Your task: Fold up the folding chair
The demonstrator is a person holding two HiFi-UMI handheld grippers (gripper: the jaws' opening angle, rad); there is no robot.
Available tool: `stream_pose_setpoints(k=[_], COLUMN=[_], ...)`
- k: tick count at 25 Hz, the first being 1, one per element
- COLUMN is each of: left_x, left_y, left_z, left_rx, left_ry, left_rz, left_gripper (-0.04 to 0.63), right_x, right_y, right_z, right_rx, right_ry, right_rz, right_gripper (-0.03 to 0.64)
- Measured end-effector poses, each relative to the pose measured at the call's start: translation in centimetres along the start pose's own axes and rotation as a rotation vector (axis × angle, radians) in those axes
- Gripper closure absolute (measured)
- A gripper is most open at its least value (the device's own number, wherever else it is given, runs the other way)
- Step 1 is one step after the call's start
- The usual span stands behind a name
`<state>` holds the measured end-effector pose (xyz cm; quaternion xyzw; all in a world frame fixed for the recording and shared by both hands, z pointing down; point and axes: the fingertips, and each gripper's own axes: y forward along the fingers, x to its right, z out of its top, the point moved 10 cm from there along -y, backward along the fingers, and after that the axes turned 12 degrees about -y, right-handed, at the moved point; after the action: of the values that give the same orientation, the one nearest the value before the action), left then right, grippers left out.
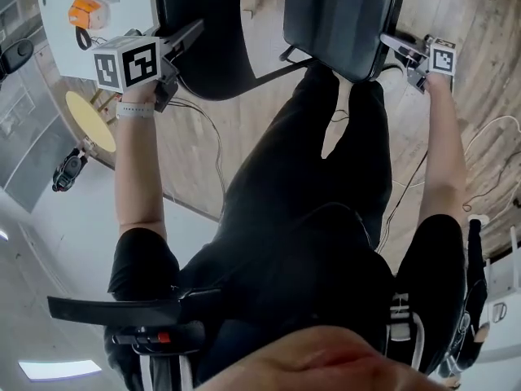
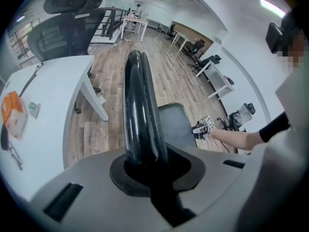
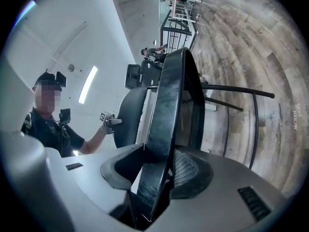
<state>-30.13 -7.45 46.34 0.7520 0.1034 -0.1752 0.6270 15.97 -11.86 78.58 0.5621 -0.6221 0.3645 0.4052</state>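
Note:
The black folding chair stands in front of me on the wood floor. Its backrest [image 1: 203, 47] is at the upper left of the head view and its seat [image 1: 338, 19] is tipped up at the upper right. My left gripper [image 1: 191, 32] is shut on the backrest's rounded edge [image 2: 137, 105], which runs up from between its jaws [image 2: 145, 163]. My right gripper [image 1: 391, 43] has the seat's edge [image 3: 171, 105] between its jaws [image 3: 154, 178]. The edge lies against one textured pad [image 3: 190, 170], with a dark gap on the other side.
A white table [image 1: 65, 6] with an orange object [image 1: 85, 10] stands to the left, and an office chair [image 2: 67, 28] behind it. The chair's thin black frame tubes [image 3: 241, 91] reach out over the floor. Cables [image 1: 488, 137] trail on the floor at right.

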Motion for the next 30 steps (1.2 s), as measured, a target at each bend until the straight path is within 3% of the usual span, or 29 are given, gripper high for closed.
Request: stream_pose_setpoints(k=[5, 12, 21, 30], left_x=[-2.4, -5.8, -7.8, -8.7], left_y=[-2.3, -3.3, -1.0, -1.1], left_z=[0.7, 1.5, 3.2, 3.0], left_rx=[-0.001, 0.016, 0.021, 0.033], left_ry=[0.008, -0.001, 0.027, 0.032], left_rz=[0.01, 0.038, 0.073, 0.104], left_gripper=[0.545, 0.545, 0.542, 0.541], right_x=[-3.4, -4.7, -1.7, -1.6], right_y=[7.1, 16.3, 25.7, 32.1], right_z=[2.1, 4.9, 5.4, 5.4], right_rx=[0.063, -0.054, -0.043, -0.106], right_ry=[-0.027, -0.13, -0.035, -0.004], right_rz=[0.104, 0.157, 0.229, 0.135], right_gripper=[0.49, 0.488, 0.471, 0.46])
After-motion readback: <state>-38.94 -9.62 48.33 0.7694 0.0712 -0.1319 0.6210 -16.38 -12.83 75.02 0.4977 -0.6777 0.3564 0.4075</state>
